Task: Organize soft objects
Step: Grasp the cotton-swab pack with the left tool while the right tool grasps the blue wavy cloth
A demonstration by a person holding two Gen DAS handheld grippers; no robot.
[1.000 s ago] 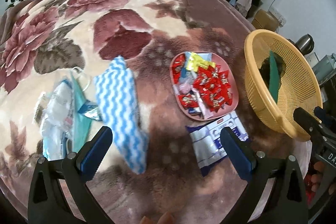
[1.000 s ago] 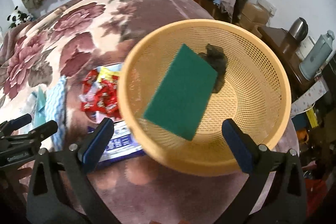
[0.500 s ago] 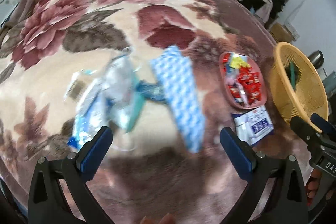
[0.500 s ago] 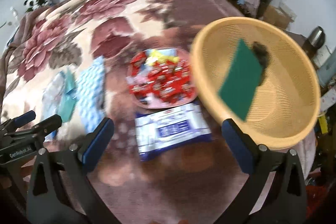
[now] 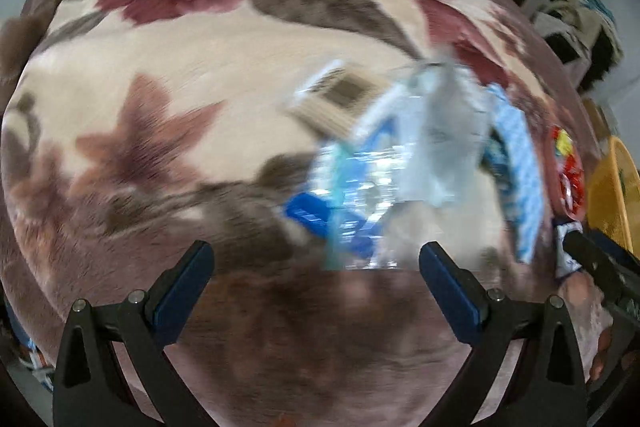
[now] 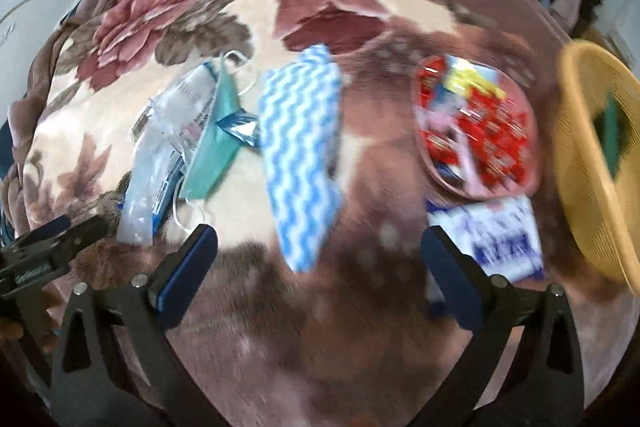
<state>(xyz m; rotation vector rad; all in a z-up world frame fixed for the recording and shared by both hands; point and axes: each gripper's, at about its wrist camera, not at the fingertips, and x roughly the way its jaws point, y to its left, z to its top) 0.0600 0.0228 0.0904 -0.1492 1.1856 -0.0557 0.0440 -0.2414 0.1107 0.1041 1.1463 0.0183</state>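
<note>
Blue and white wavy cloth (image 6: pixel 300 155) is seen lying flat on the flowered blanket (image 6: pixel 224 7), in front of the right gripper (image 6: pixel 318 255). The right gripper's jaws are spread wide, and nothing is held between them. Just left of the cloth, a green face mask (image 6: pixel 216 143) is laid against some clear plastic packets (image 6: pixel 160 155). To the right of the cloth, a pink plate (image 6: pixel 442 179) of red sweets is seen, with a blue and white pack (image 6: pixel 500 239) touching its near edge. A yellow basket (image 6: pixel 592 187) is found at the far right, with something green inside. The left gripper (image 5: pixel 316 267) is also spread wide and is empty, above the blurred packets (image 5: pixel 372 183).
</note>
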